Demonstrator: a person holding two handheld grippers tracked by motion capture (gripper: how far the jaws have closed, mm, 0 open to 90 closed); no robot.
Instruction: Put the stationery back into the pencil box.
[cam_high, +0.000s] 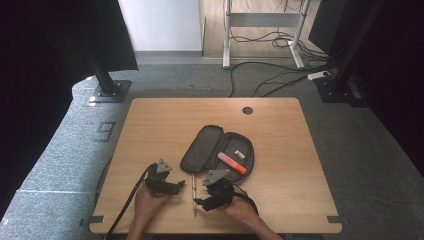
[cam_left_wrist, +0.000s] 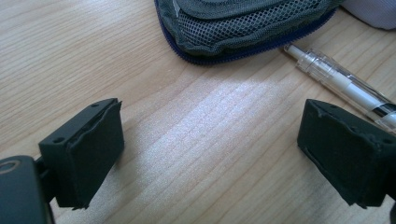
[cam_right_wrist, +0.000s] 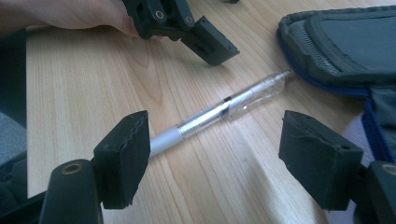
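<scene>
A clear-barrelled pen with a grey grip lies between the right gripper jaws, wide apart, seemingly untouched; left gripper gapes, holding nothing

Open grey pencil case mid-surface; orange-red marker lying inside it. Round cable hole beyond the case. White desk frame far behind.

pen rear end hidden behind right hand-held gripper pad.
</scene>
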